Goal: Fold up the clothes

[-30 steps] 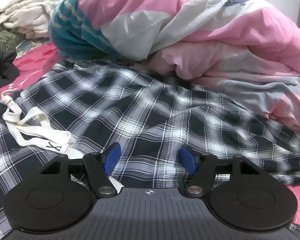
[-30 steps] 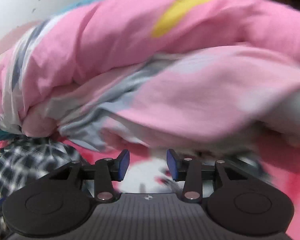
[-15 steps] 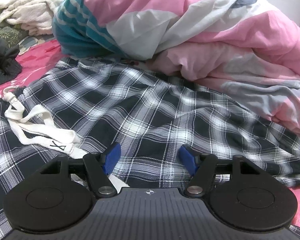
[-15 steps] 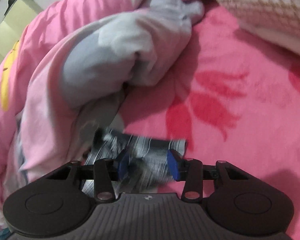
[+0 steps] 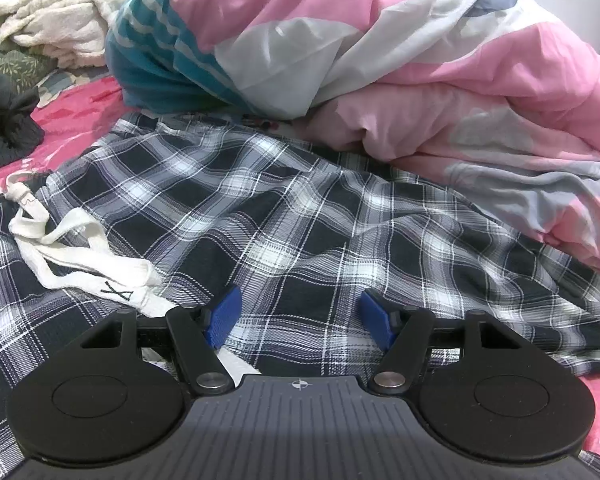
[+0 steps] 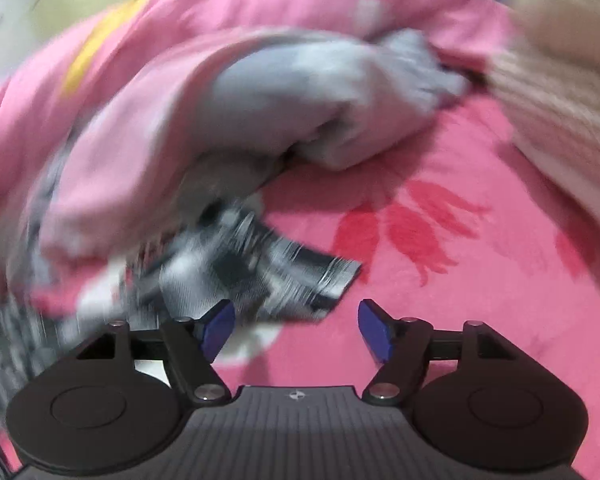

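Nearby, plaid hem (image 6: 332, 276), bare pink sheet (image 6: 460, 320)

Left tool (image 5: 300, 316): black matte plastic frame with two big round discs at the outer corners, each carrying a raised inner circle. Two black link arms angle inward, each pinned at its base by a silver round-head screw. Smaller screw heads sit on top of the outer brackets, which have triangular cut-outs. Fingertips (image 5: 225, 312) are blue wedge-shaped pads. Centre body is dark grey with fine lengthwise ribs and a small white crosshair mark at its front edge.

Right tool (image 6: 296, 326): same build, with black discs, silver pivot screws, ribbed grey centre and crosshair mark. Its blue pads (image 6: 374, 330) look a darker shade.
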